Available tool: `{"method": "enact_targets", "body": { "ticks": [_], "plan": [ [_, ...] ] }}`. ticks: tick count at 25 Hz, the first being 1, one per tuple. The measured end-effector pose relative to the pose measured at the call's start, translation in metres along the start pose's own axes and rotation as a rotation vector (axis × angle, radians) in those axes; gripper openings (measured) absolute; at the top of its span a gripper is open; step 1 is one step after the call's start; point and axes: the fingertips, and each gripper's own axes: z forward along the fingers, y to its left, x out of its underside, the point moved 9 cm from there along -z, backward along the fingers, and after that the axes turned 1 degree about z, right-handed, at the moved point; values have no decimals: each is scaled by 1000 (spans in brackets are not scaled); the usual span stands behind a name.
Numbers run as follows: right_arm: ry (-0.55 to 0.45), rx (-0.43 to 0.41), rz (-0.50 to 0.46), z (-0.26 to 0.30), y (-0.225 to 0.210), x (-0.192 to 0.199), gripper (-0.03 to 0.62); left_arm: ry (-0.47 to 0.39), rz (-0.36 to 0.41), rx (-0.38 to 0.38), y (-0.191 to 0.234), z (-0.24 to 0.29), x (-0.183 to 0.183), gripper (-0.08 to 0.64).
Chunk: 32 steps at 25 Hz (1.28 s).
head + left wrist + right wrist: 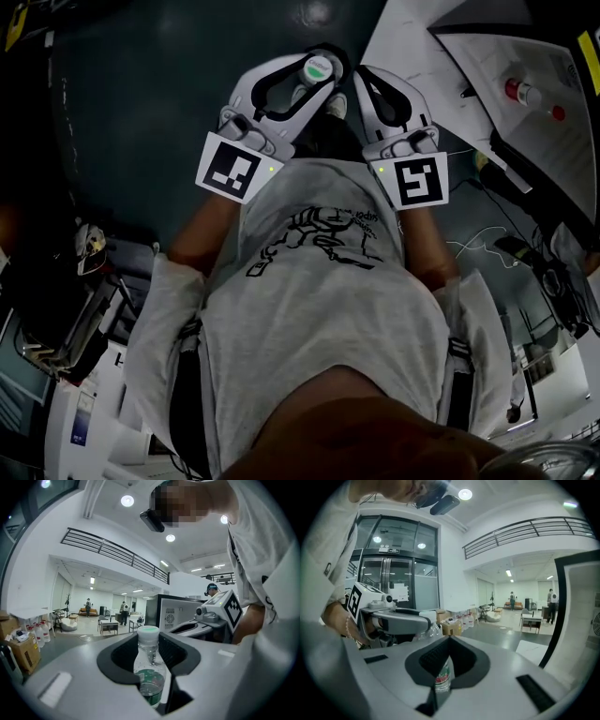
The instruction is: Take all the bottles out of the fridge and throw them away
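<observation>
A clear plastic bottle (150, 667) with a pale green cap and a green label stands upright between the jaws of my left gripper (151, 686), whose pads press on its body. In the head view the bottle's cap (319, 67) shows in that gripper (317, 82), held in front of the person's chest. My right gripper (367, 82) is right beside it with its jaws together. In the right gripper view (440, 679) a strip of green-and-red label shows in the slit between them; I cannot tell what it belongs to. The left gripper's bottle (432, 630) appears at the left there.
A white open cabinet (487, 103) at the head view's upper right holds a lying bottle with red ends (530, 94). A black-framed white appliance (176, 613) stands ahead of the left gripper. Cardboard boxes and jugs (457, 620) sit by the wall. The floor is dark.
</observation>
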Motion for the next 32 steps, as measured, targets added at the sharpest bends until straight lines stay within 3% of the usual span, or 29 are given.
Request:
{"method": "enact_targets", "body": {
  "ticks": [12,32],
  "plan": [
    [53,12,57,14,3,55,8,29,55,29,3,11,56,141],
    [139,17,122,45,25,151,8,50,-5,17,8,16,153,141]
  ]
}}
